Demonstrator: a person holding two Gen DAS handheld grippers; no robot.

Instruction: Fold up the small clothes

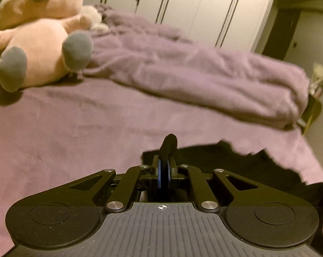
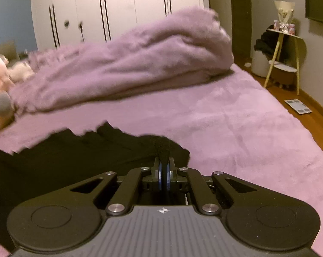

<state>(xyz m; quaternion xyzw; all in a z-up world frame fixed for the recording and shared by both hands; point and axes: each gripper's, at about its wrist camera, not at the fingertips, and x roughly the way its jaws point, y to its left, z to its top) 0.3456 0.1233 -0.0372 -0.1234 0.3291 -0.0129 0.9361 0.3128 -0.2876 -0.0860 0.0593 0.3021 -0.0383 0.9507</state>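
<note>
Left gripper [image 1: 166,167] fingers pinch black garment [image 1: 236,160] above purple bed [image 1: 65,128].

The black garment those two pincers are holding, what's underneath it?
Under the black garment lies the purple bedspread, showing all round its edges. The left gripper and right gripper each pinch a bunched bit. Whatever lies beneath its middle is covered.

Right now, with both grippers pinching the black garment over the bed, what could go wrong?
1. The left gripper and right gripper each pinch only a small bunch of the black garment; it may slip out mid-fold.
2. The rolled purple blanket lies close behind, so cloth swung forward could land on it.
3. The garment's far edge looks rumpled, so the fold may come out uneven.
</note>
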